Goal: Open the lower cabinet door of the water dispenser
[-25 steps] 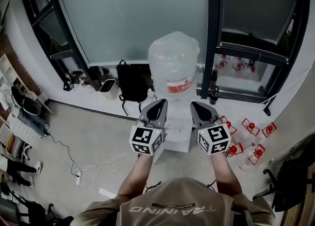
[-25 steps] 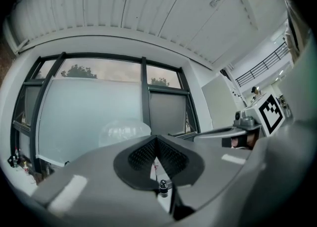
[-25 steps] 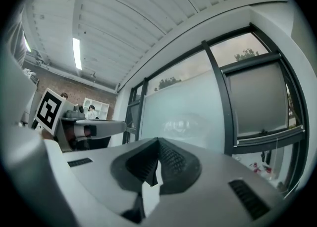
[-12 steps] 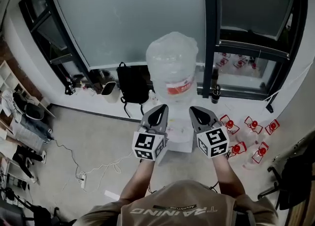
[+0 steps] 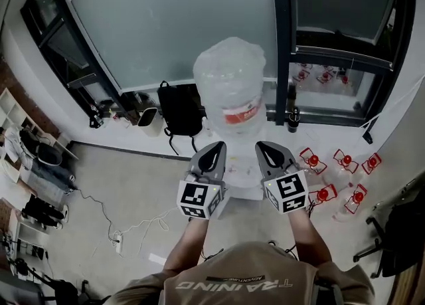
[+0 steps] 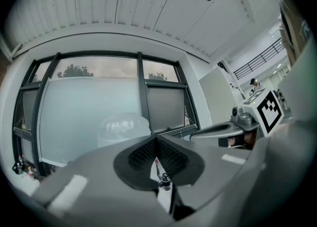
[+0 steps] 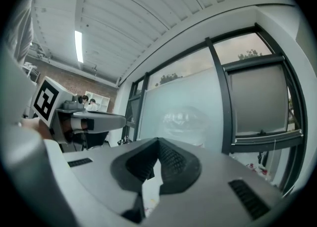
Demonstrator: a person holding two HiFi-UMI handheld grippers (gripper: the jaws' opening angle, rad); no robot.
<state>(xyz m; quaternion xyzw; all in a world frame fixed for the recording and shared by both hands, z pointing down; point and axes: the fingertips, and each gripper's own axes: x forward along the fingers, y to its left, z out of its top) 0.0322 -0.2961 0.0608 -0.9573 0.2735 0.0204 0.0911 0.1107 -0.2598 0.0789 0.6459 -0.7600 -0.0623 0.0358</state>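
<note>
Both arms reach forward, left tool [image 5: 214,152] and right tool [image 5: 271,152] level, side by side, jaws together.

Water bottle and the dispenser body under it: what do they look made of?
Water bottle: probably clear, thin plastic; light passes through it, and its surface looks crinkled and glossy. Dispenser body: white and smooth, either moulded plastic or painted metal; the head view does not show which.
</note>
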